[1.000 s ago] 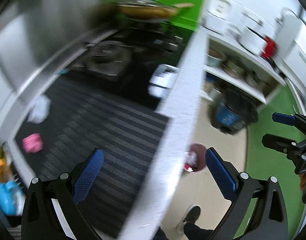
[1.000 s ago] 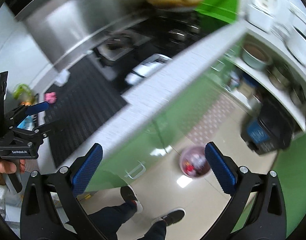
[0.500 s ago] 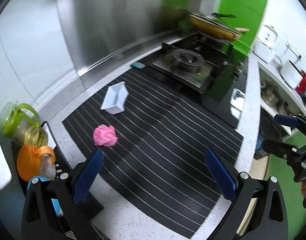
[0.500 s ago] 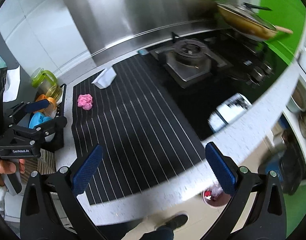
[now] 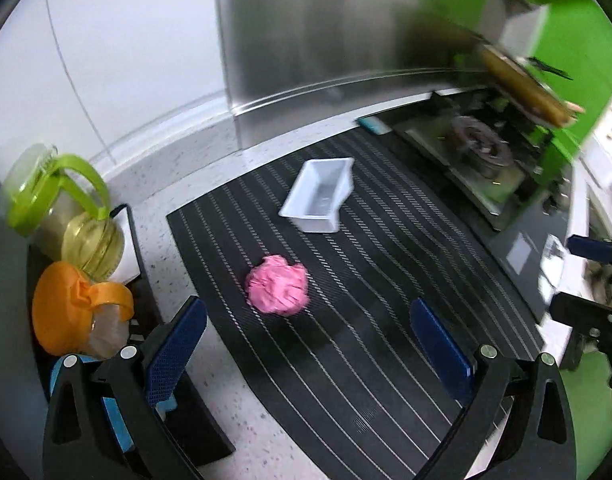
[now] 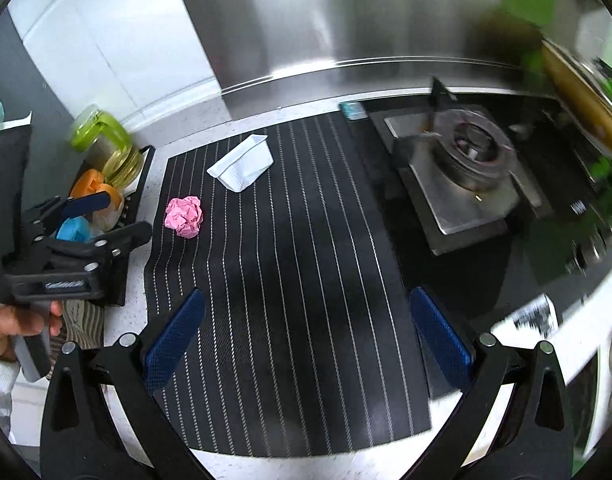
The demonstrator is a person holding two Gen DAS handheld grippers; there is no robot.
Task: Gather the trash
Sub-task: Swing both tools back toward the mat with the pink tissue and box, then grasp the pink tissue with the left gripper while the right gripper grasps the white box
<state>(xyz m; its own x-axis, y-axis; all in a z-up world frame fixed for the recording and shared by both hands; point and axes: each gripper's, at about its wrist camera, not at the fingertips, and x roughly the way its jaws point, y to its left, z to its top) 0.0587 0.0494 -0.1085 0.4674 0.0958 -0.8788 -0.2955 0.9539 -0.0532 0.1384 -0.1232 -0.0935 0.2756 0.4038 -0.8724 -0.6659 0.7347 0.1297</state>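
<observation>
A kitchen counter held a black mat with thin white stripes [image 5: 345, 300]. On the mat lay two pieces of trash: a crumpled pink paper ball [image 5: 277, 290] and, well behind it toward the steel backsplash [image 5: 325, 40], a small white plastic tub [image 5: 317, 196] tipped on its side with its open mouth showing.

The left gripper [image 5: 307, 344] hung above the near part of the mat, its two blue-padded fingers [image 5: 174, 350] spread wide apart and holding nothing. The pink ball sat on the mat just ahead of the gap, nearer the left finger, touching neither finger.

The right gripper [image 6: 307, 338] hovered over the middle of the mat, fingers likewise wide apart and empty. From its camera the pink ball [image 6: 184, 216] lay far off to the left near the mat's edge, with the white tub [image 6: 242, 167] beyond it. The left gripper [image 6: 106, 220] showed at that side, gripped by a hand [image 6: 14, 326] in a white sleeve.

Left of the mat, a black rack [image 5: 138, 264] held a jar with a green lid [image 5: 58, 196] and a container with an orange lid [image 5: 70, 312]. To the right sat a gas burner [image 6: 471, 148] on a steel plate, and a blurred pan [image 6: 585, 100] stood at the far right against a green wall [image 5: 577, 28]. A small teal object [image 6: 351, 110] rested at the back edge of the mat.
</observation>
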